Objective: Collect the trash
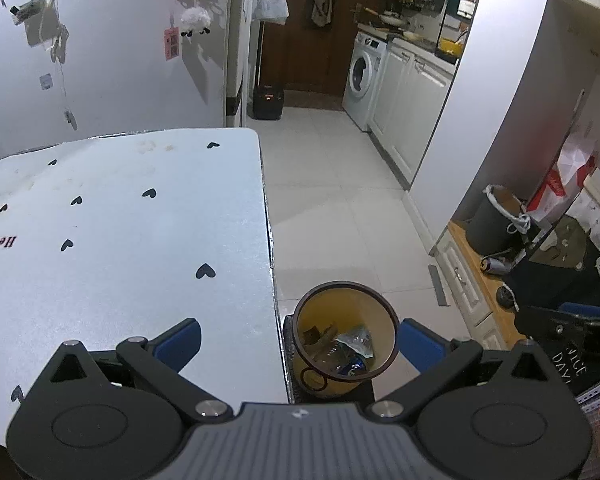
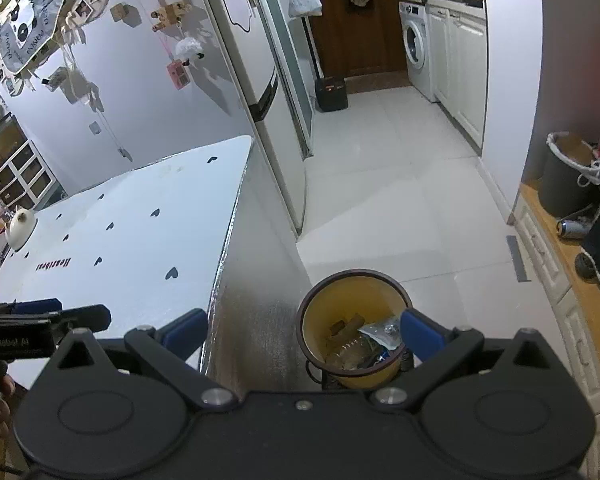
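Floor tiles [image 1: 332, 184] in pale white fill the middle of both views and run back to a washing machine [image 1: 363, 76] beside white kitchen cabinets [image 1: 410, 96]. On the left side stands the desk [image 1: 120, 240], covered with a white cloth that carries small black hearts and a red printed word; its top holds only a white teapot [image 2: 20, 226] at the far left edge, seen from the right wrist camera. Behind the desk rises a tall silver fridge [image 2: 256, 60], and a small black heater [image 2: 331, 94] sits on the floor near a brown door.

Just beside the near corner of the desk stands the yellow trash bin [image 1: 346, 350] with a dark rim. Inside it lie the trash pieces: a clear plastic bottle [image 2: 354, 350], a crumpled silver wrapper [image 2: 382, 330] and some brown scraps [image 2: 342, 326].

Both tools hover above this corner. The left gripper [image 1: 298, 340] has its blue fingers spread wide and holds nothing; the bin shows between them. The right gripper [image 2: 304, 330] is also wide open and empty, with its right finger over the rim of the bin. A grey bucket [image 2: 566, 176] stands on a wooden ledge at the right.
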A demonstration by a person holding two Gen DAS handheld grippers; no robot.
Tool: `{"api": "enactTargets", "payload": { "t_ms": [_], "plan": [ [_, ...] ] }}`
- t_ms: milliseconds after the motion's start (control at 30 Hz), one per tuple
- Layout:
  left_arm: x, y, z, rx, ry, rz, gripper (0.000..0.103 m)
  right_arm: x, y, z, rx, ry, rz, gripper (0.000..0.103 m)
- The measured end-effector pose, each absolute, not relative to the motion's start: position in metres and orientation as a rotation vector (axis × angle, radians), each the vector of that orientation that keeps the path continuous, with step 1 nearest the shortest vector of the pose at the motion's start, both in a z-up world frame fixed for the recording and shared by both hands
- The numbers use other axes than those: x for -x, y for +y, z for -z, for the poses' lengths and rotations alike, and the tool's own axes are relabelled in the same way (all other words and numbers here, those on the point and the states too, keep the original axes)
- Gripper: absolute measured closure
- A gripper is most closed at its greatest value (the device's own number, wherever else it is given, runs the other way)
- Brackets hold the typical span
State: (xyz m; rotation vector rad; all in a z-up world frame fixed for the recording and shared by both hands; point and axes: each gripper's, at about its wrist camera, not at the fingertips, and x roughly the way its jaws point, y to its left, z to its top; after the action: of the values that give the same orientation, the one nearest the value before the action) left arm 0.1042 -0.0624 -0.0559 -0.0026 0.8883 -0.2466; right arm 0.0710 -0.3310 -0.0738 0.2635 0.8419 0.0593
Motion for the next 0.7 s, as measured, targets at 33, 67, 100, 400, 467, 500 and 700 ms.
{"api": "enactTargets", "payload": {
  "t_ms": [33,67,100,400,467,500,700],
  "plan": [
    [-0.102,-0.062,0.055,0.002,0.885,0.248,0.000,-0.067,-0.330,0.071,-0.257,0.836,-0.055,0.000],
    [-0.099,-0.062,0.053,-0.001,0.881,0.245,0.000,-0.063,-0.329,0.069,-0.250,0.830,-0.050,0.000],
    [-0.097,-0.063,0.052,-0.006,0.877,0.240,0.000,-0.060,-0.328,0.067,-0.245,0.826,-0.047,0.000],
    [-0.078,-0.073,0.042,-0.005,0.856,0.224,0.000,-0.038,-0.336,0.052,-0.217,0.805,-0.028,0.000],
    [-0.075,-0.075,0.041,-0.010,0.858,0.221,0.000,-0.034,-0.337,0.049,-0.211,0.806,-0.038,0.000],
    [-0.073,-0.076,0.040,-0.012,0.859,0.221,0.000,-0.032,-0.338,0.049,-0.208,0.807,-0.038,0.000],
    [-0.063,-0.078,0.036,-0.003,0.859,0.196,0.000,-0.027,-0.343,0.045,-0.188,0.804,-0.030,0.000]
  ]
}}
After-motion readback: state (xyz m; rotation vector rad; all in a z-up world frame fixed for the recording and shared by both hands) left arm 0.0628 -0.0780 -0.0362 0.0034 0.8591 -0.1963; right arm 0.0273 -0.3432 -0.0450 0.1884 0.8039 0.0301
